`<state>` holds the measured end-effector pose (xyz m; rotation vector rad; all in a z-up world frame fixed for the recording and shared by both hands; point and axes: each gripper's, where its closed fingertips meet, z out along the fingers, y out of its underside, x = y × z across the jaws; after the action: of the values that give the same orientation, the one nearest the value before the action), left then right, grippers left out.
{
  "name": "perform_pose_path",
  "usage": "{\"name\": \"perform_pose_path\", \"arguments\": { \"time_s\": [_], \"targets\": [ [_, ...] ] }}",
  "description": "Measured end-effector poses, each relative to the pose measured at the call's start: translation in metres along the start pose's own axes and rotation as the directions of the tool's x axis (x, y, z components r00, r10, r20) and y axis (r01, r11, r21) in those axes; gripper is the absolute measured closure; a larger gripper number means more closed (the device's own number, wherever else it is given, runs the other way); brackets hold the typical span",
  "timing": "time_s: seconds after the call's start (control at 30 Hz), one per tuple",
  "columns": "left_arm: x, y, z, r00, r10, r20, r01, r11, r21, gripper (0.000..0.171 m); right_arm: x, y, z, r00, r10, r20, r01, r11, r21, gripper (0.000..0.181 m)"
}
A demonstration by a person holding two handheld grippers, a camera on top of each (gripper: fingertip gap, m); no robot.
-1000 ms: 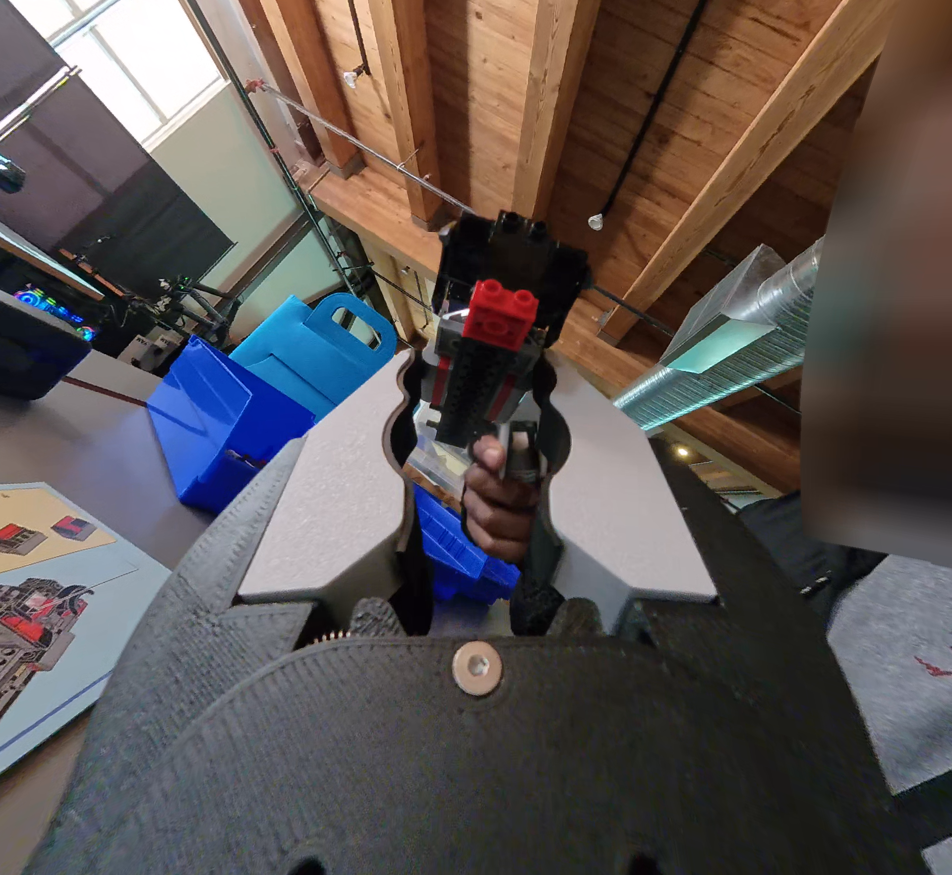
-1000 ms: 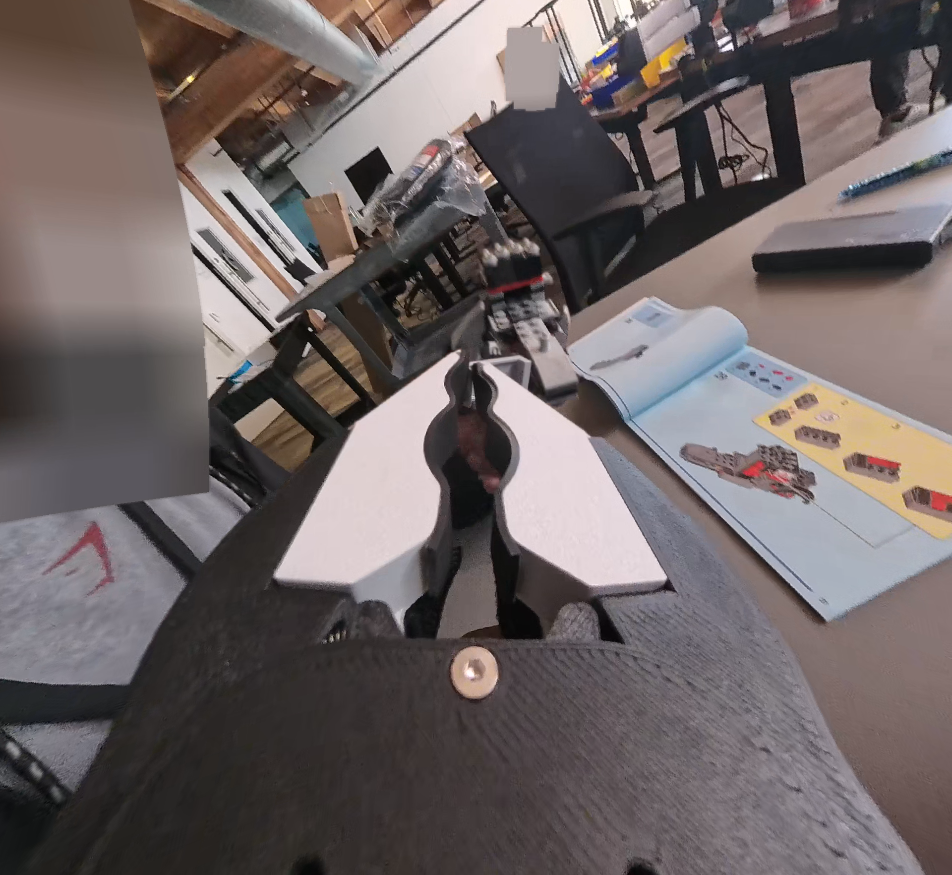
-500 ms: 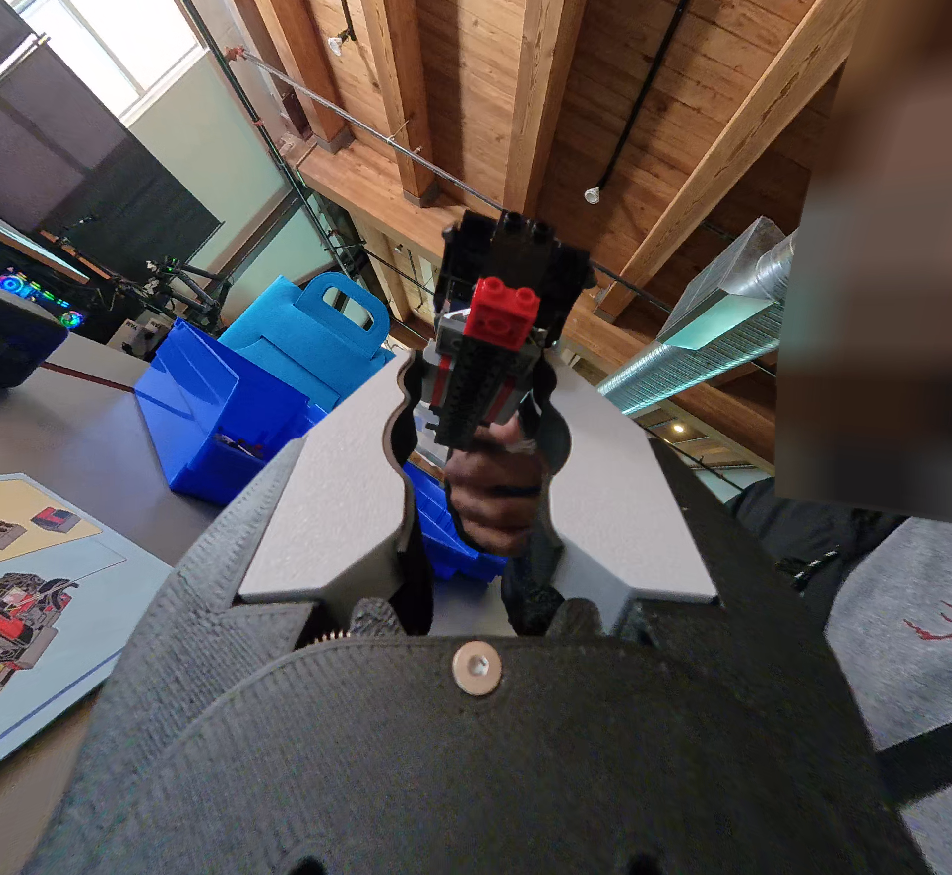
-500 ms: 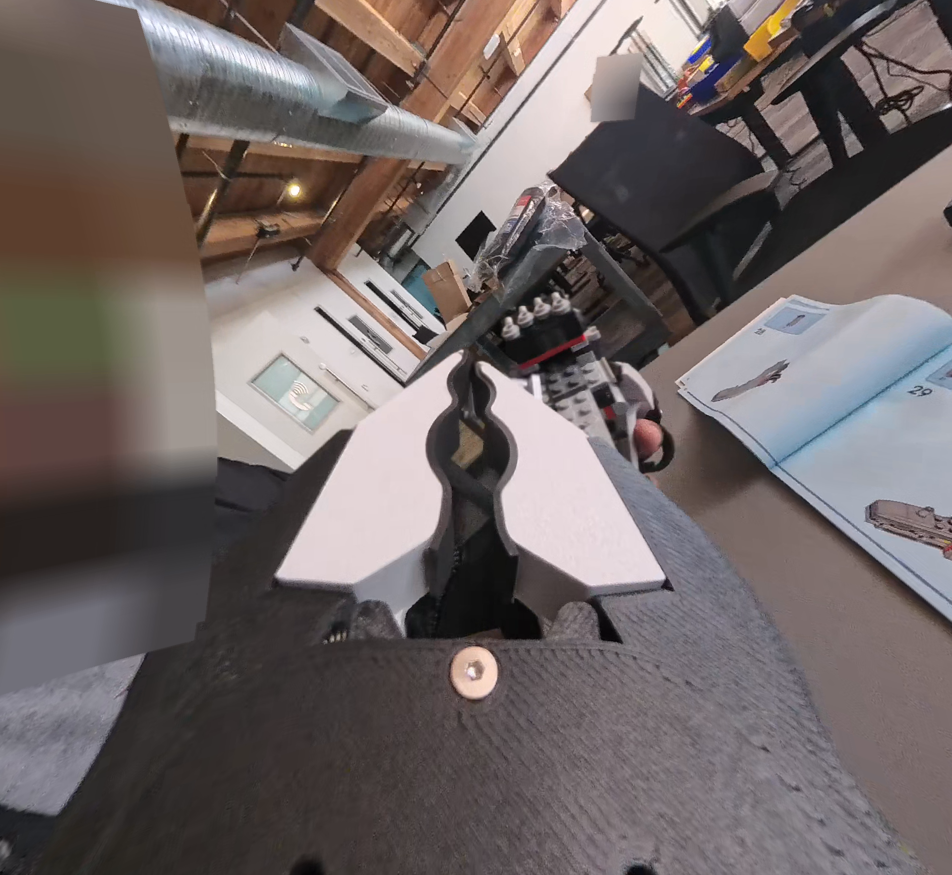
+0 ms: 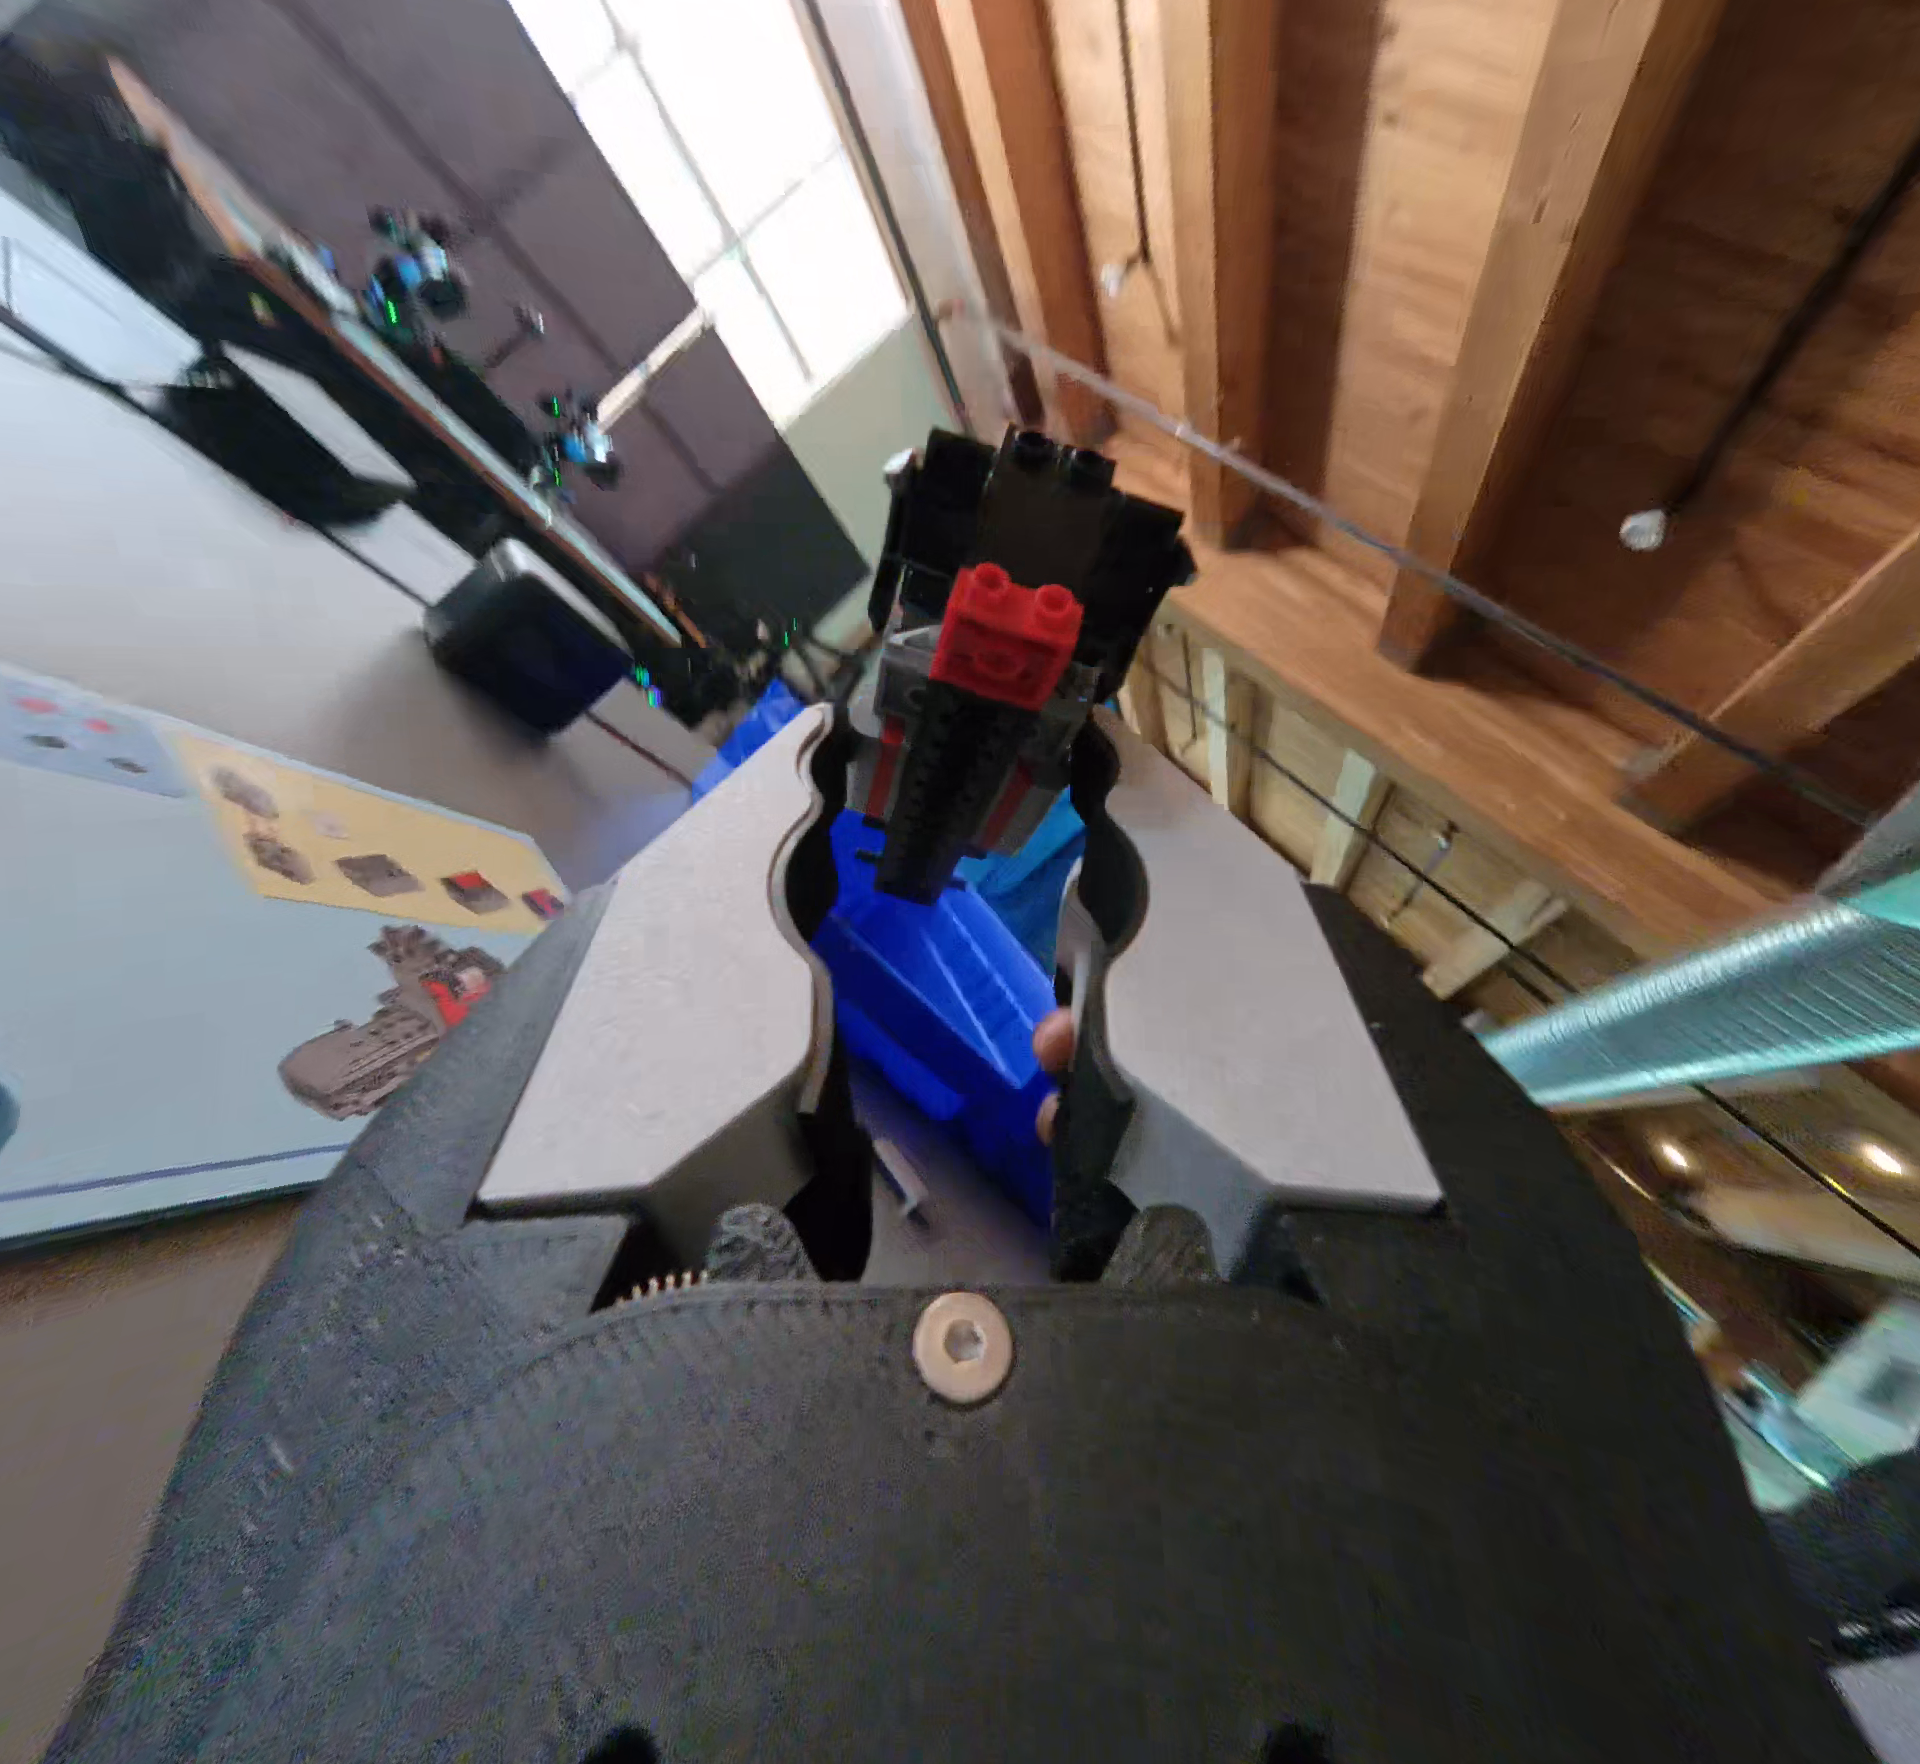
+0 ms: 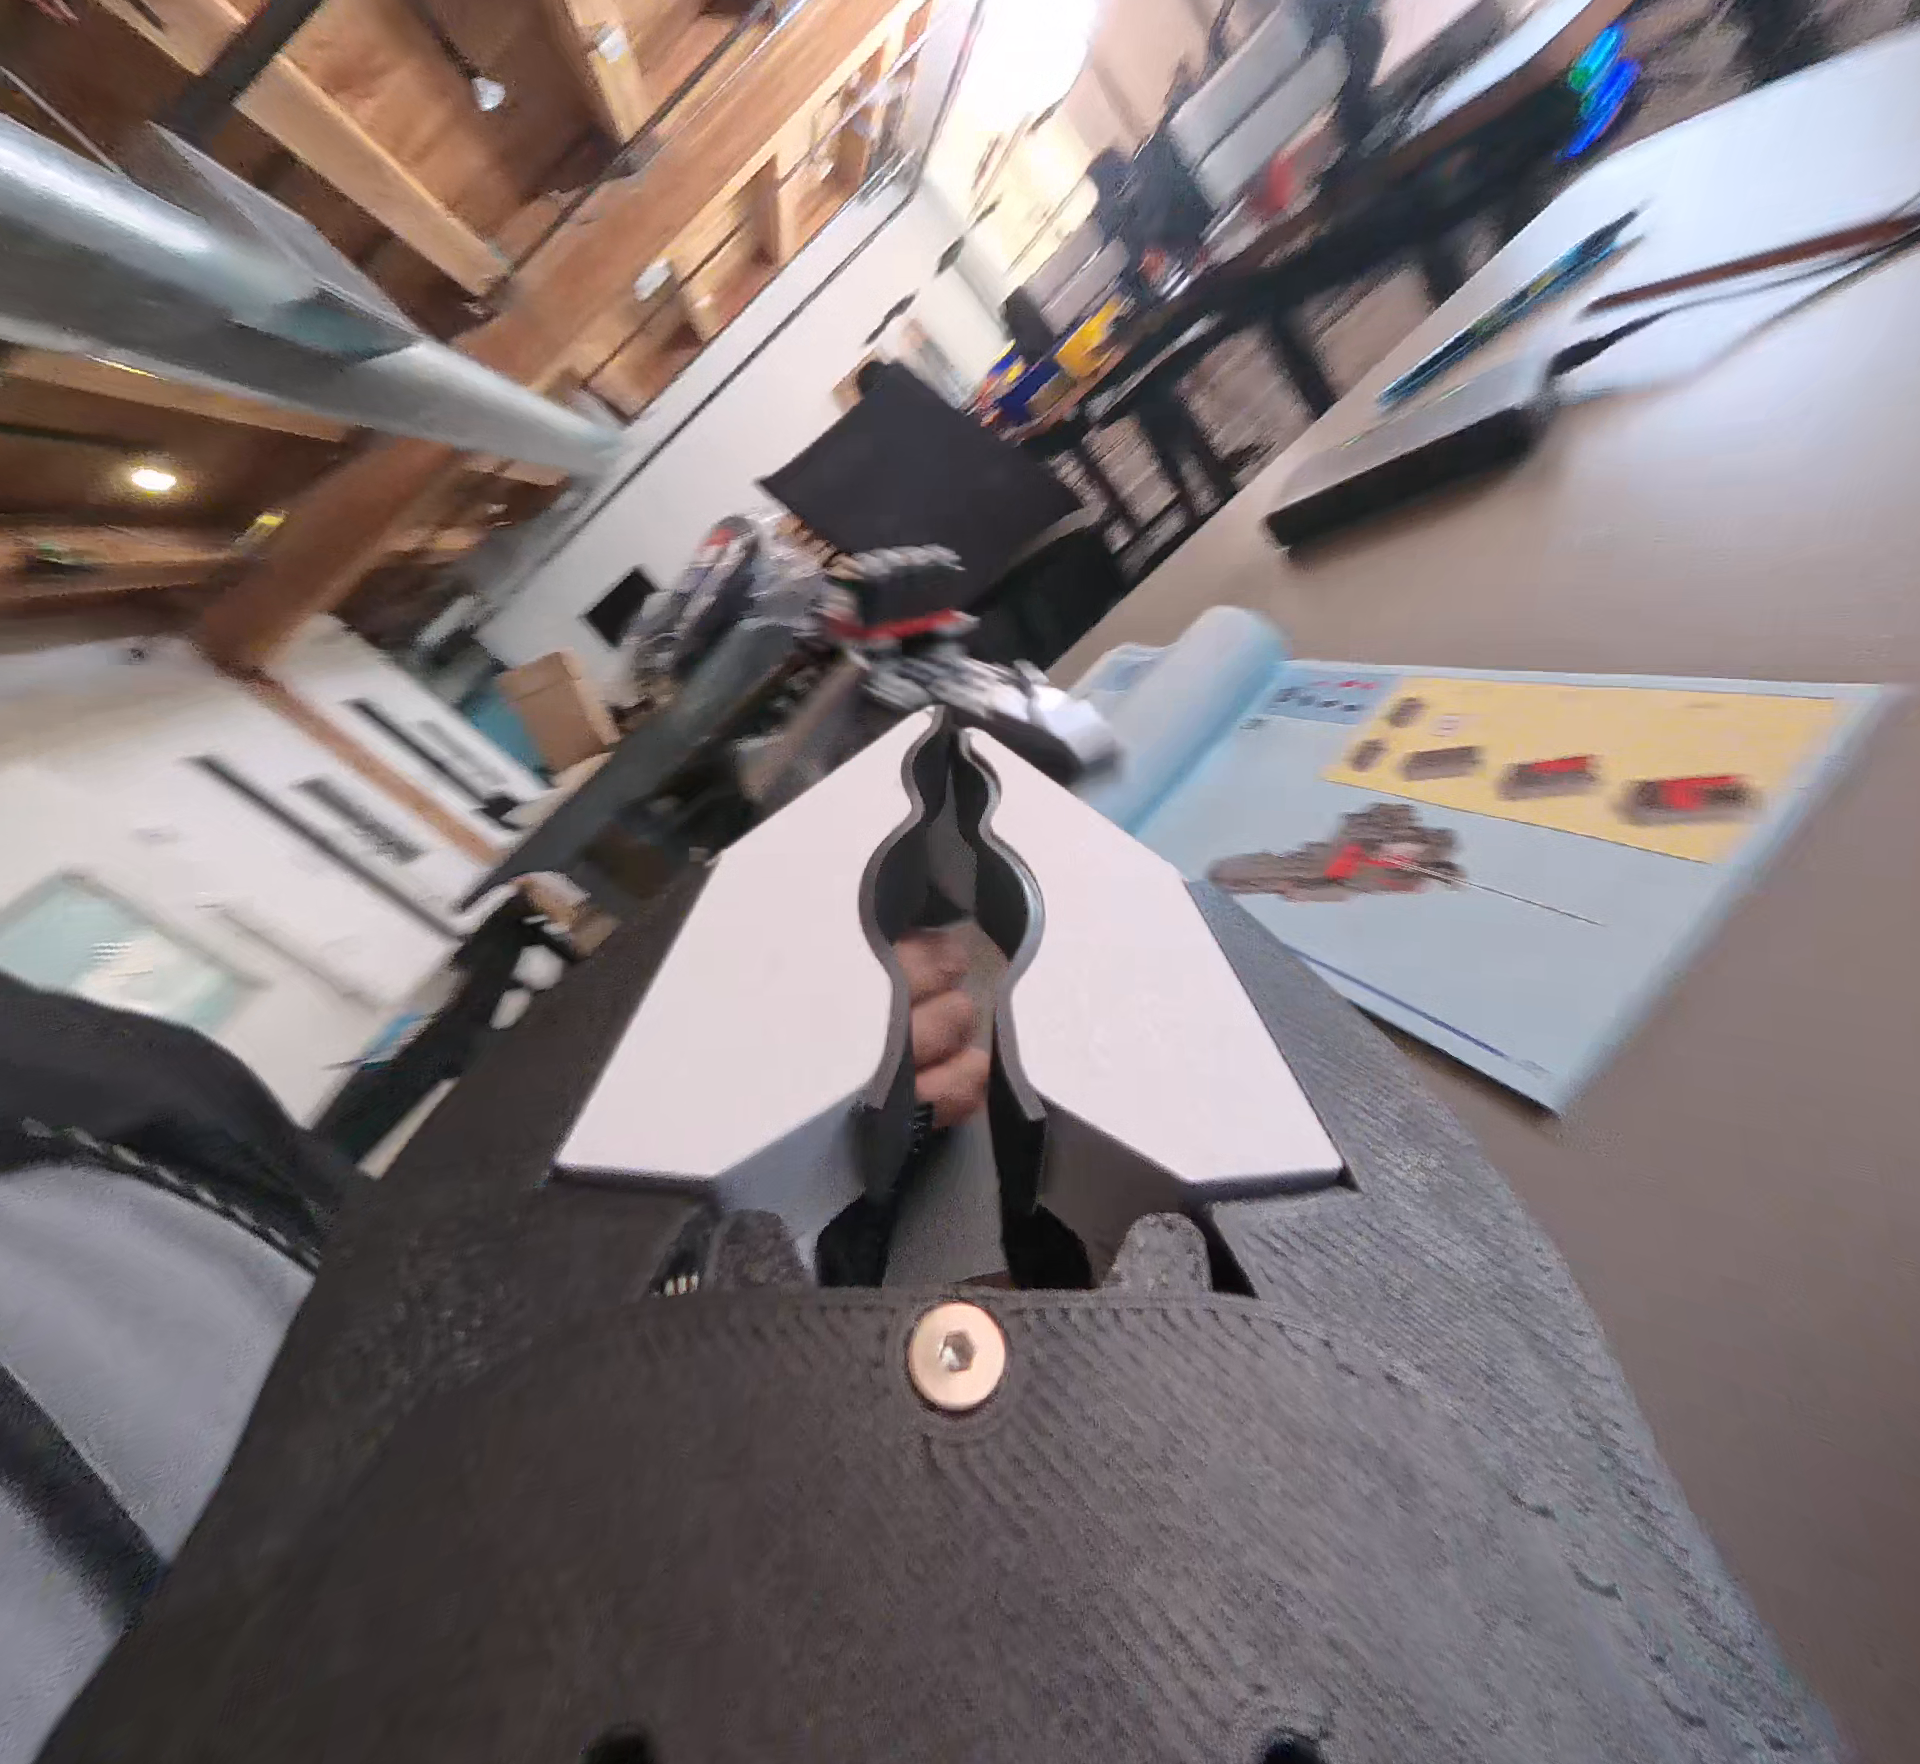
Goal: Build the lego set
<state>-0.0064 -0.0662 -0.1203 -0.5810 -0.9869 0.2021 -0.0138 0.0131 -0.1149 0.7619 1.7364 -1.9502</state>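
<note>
In the left wrist view my left gripper (image 5: 961,748) is shut on a partly built lego model (image 5: 966,779) of black and grey pieces. A red brick (image 5: 1003,639) sits on the model's front, and the model is raised above the table. The model also shows, blurred, in the right wrist view (image 6: 904,602) just beyond my right gripper (image 6: 940,722). The right gripper's jaws are closed with nothing visible between the tips. A hand (image 6: 940,1018) shows through the gap lower down between its fingers.
An open instruction booklet (image 5: 208,935) lies on the brown table (image 5: 156,571) and also shows in the right wrist view (image 6: 1507,831). A blue bin (image 5: 935,997) sits below the model. A dark flat case (image 6: 1403,467) lies farther back. Wooden ceiling beams are overhead. The tips of one gripper are about 9 cm away from the tips of the other. To the dark flat case (image 6: 1403,467): left tips about 25 cm, right tips about 35 cm.
Both views have swung and are motion-blurred. The left gripper has turned with the model still in it. The hand that was right under the model has dropped lower. The right gripper stays closed.
</note>
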Motion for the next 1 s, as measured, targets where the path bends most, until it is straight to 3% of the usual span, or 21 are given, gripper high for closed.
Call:
{"name": "perform_pose_path", "arguments": {
  "time_s": [0.23,0.37,0.47,0.6,0.7,0.87,1.0],
  "targets": [
    [0.009,0.019,0.01,0.999,0.049,-0.009,-0.05,0.997,-0.06,0.127,0.004,0.023,-0.016,0.999,-0.047,-0.009,0.047,0.999,0.0,0.18],
    [-0.001,0.011,0.012,1.0,-0.015,0.003,0.015,0.999,-0.052,0.127,0.003,0.047,-0.012,0.998,-0.042,0.036,0.046,0.99,-0.135,0.181],
    [-0.006,0.002,0.007,1.0,0.009,0.025,-0.008,1.0,-0.025,0.127,-0.005,0.079,-0.017,0.994,-0.035,0.105,0.067,0.947,-0.314,0.18],
    [-0.004,0.0,0.004,1.0,-0.007,0.01,0.007,1.0,-0.013,0.127,-0.025,0.123,-0.033,0.971,-0.095,0.221,0.199,0.831,-0.52,0.177],
    [0.0,0.003,0.005,1.0,0.022,0.004,-0.021,0.999,-0.027,0.127,-0.028,0.16,-0.044,0.94,-0.212,0.266,0.339,0.665,-0.666,0.166],
    [0.005,0.007,0.003,0.999,0.044,-0.01,-0.044,0.998,-0.042,0.127,-0.054,0.206,-0.049,0.864,-0.257,0.432,0.503,0.472,-0.724,0.156],
    [0.008,0.009,0.003,0.999,0.051,-0.019,-0.052,0.997,-0.056,0.127,-0.048,0.222,-0.046,0.839,-0.326,0.435,0.538,0.376,-0.755,0.162]
  ]
}}
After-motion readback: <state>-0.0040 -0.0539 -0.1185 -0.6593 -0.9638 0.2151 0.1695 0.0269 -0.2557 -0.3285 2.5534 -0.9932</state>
